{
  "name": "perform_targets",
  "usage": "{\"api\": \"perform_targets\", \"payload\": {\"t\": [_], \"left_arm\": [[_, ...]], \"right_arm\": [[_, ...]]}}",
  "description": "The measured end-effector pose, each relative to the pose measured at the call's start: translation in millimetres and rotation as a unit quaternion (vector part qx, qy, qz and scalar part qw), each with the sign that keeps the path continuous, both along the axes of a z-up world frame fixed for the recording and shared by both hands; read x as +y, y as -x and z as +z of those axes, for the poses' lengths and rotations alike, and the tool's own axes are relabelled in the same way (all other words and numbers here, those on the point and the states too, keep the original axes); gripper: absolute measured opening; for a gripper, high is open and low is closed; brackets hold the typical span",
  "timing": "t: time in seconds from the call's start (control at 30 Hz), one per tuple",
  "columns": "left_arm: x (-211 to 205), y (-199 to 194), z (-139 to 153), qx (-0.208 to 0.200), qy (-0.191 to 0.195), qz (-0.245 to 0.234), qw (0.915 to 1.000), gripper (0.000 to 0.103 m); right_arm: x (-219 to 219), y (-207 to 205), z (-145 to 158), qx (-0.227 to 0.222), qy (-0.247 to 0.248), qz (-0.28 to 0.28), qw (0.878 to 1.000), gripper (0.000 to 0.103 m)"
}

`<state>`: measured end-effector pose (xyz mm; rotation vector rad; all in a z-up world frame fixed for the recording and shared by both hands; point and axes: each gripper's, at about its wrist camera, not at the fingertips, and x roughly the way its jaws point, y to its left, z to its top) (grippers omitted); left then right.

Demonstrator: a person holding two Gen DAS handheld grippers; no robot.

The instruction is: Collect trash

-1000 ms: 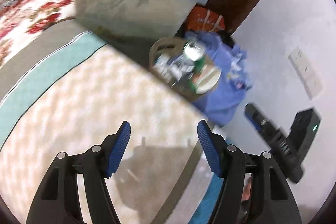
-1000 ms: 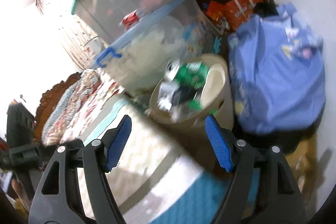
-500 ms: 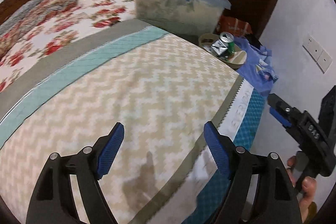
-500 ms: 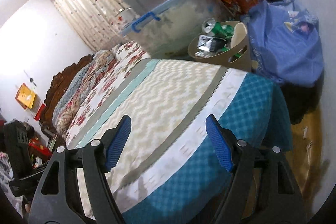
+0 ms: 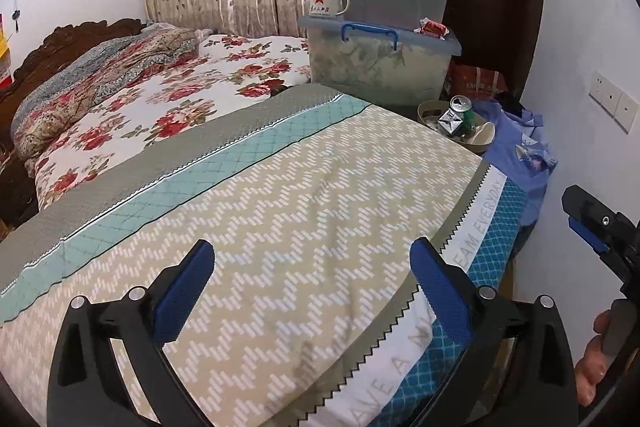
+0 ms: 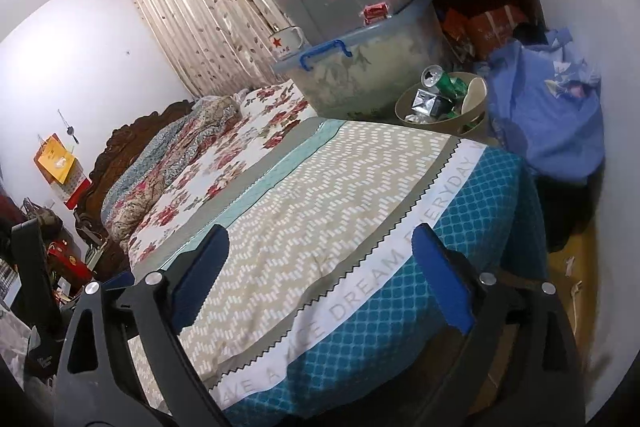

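A beige trash bin [image 5: 486,135] [image 6: 448,126] stands on the floor past the far corner of the bed. It holds a green can [image 5: 462,107] [image 6: 438,79], a silver wrapper [image 5: 450,119] [image 6: 426,102] and other scraps. My left gripper [image 5: 312,255] hovers over the zigzag bedspread, far back from the bin, jaws opening with nothing between them. My right gripper [image 6: 320,239] hangs over the bed's blue corner, also opening and empty. It shows too at the right edge of the left wrist view, held by a hand [image 5: 592,367].
The bed [image 5: 300,187] fills the foreground. Stacked clear storage boxes [image 5: 380,67] rise behind the bin, with a star mug [image 5: 324,3] and a red packet [image 5: 434,27] on the lower lid. A blue cloth bundle [image 6: 548,123] lies against the white wall.
Both grippers have drawn back from just above the bin to over the bed, so the bin looks small and far. Both pairs of jaws stand wider than before.
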<state>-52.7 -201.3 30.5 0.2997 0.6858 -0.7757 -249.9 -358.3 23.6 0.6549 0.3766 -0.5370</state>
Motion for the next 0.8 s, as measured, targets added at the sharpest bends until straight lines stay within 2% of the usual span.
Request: {"api": "perform_targets", "payload": {"t": [0.2,0.47,0.8], "left_arm": [[11.3,0.8,2.8,-0.002,0.008,0.012,0.9999,0.094],[7.1,7.7,8.1,-0.041,-0.012,0.03,0.9986,0.094],[2.5,19.5,16.0,-0.065,-0.018,0.029,0.9973,0.094]], "right_arm": [[9.3,0.1,2.4,-0.003,-0.002,0.001,1.0,0.099],[11.0,3.5,5.3,-0.01,-0.008,-0.014,1.0,0.099],[9.7,9.5,13.5,-0.023,-0.003,-0.016,1.0,0.099]]}}
